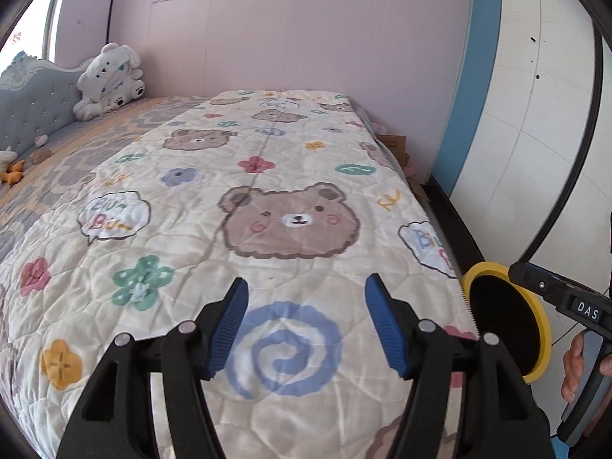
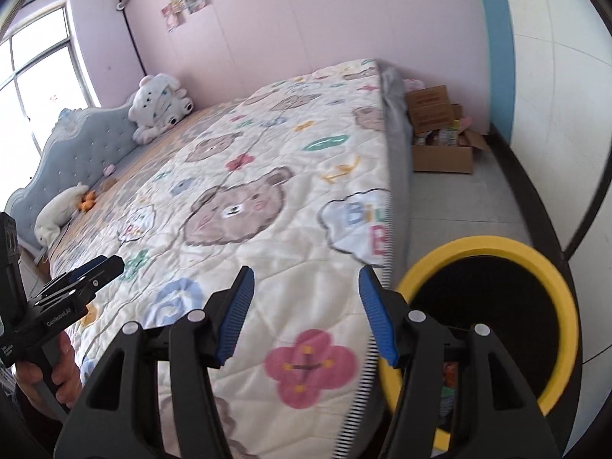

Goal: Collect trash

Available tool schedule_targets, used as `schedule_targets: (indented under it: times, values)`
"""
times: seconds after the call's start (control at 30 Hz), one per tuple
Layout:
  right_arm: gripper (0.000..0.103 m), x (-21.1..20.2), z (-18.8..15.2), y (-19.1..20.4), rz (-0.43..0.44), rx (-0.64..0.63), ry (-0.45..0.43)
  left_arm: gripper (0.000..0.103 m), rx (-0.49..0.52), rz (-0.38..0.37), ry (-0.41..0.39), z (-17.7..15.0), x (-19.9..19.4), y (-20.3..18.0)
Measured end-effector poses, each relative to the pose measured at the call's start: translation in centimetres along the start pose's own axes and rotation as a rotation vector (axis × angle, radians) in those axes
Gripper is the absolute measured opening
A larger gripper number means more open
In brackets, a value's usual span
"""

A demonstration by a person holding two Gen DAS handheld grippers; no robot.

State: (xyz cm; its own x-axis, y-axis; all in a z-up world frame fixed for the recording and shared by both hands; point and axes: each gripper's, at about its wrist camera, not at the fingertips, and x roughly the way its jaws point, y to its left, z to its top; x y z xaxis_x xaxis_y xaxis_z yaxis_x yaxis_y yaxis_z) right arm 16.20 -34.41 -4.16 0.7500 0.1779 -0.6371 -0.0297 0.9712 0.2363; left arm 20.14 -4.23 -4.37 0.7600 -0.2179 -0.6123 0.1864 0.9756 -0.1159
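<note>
Nearest, the left gripper (image 1: 306,321) hangs over the foot of the bed, its blue pads (image 1: 229,329) spread wide with nothing between them. The right gripper (image 2: 306,313) is likewise wide and empty at the bed's corner. Just beside that corner stands the yellow-rimmed trash bin (image 2: 566,306) with its dark liner, some litter showing inside. The bear-print quilt (image 1: 191,237) stretches beyond. Farther off, an open cardboard box (image 2: 443,157) sits on the floor, and a white plush dog (image 1: 111,80) leans at the grey headboard (image 1: 34,107).
</note>
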Motion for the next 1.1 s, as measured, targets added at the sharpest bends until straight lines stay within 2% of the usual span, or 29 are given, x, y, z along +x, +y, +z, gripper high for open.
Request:
schedule_targets:
  times: [0.03,0.17,0.37,0.57,0.77,0.83,1.1]
  values:
    - [0.057,0.3,-0.1,0.9,-0.004,-0.007,0.002,0.066,-0.006,0.015,-0.009,-0.2,-0.5,0.9]
    - [0.081,0.8,-0.4,3.5,-0.014,-0.011,-0.015,0.075,-0.022,0.052,-0.053,-1.0,-2.2,3.7]
    - [0.095,-0.7,-0.5,6.9,-0.101,-0.072,-0.110,0.092,-0.032,0.077,-0.164,-1.6,-5.4,5.9]
    - [0.095,-3.9,-0.7,9.0,-0.168,-0.092,-0.249,0.095,-0.028,0.085,-0.261,-1.6,-9.0,6.1]
    - [0.095,-7.1,-1.7,10.7,-0.210,-0.110,-0.365,0.095,-0.050,0.074,-0.310,-1.6,-11.9,5.8]
    - [0.095,-7.9,-2.0,11.0,-0.230,-0.099,-0.377,0.095,-0.050,0.074,-0.329,-1.9,-12.7,5.6]
    - [0.095,-9.8,-3.1,11.5,-0.200,-0.076,-0.410,0.095,-0.041,0.045,-0.356,-2.4,-14.3,4.6]
